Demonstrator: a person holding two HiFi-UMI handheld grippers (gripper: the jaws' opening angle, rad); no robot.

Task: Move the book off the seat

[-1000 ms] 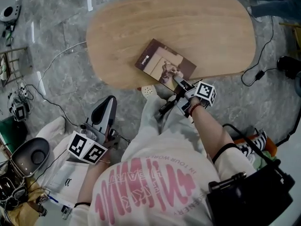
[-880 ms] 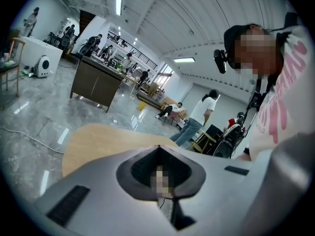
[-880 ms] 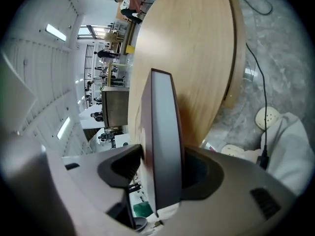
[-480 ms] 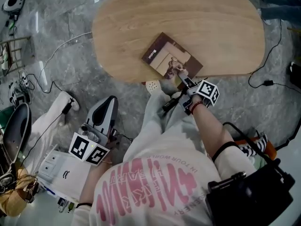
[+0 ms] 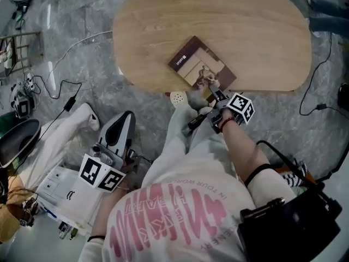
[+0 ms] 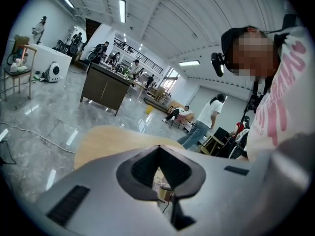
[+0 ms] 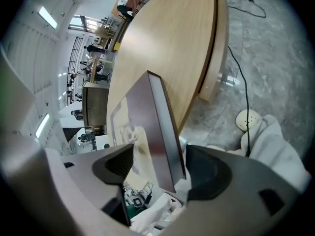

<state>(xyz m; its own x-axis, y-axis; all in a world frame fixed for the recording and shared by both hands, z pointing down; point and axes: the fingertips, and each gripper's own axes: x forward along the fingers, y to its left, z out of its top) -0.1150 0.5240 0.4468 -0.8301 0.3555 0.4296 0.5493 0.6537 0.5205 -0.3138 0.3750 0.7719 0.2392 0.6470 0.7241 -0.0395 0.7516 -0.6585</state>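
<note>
**Right tongs letting go of the book on the table**

Right gripper (image 5: pixel 214 89) has its jaws opening around the near corner of the book (image 5: pixel 202 70). A second ago they stood narrower on that same corner. The book has not shifted: it lies flat on the oval wooden table (image 5: pixel 218 21), close to the near edge. The left gripper (image 5: pixel 126 119) stays low beside the person's left knee, its jaws pressed together at the tips with nothing in them.

Around the table, the grey marble floor (image 5: pixel 82 64) is crossed by loose cables (image 5: pixel 65 100). A white perforated slipper (image 5: pixel 177 97) sits just under the table's rim.

Only the right gripper view shows the book's corner (image 7: pixel 165 146) standing between the pads with a gap on each side. Only the left gripper view shows the hall itself: ceiling light strips (image 6: pixel 122 10), a dark counter (image 6: pixel 106 85) and people standing and sitting beyond it.
</note>
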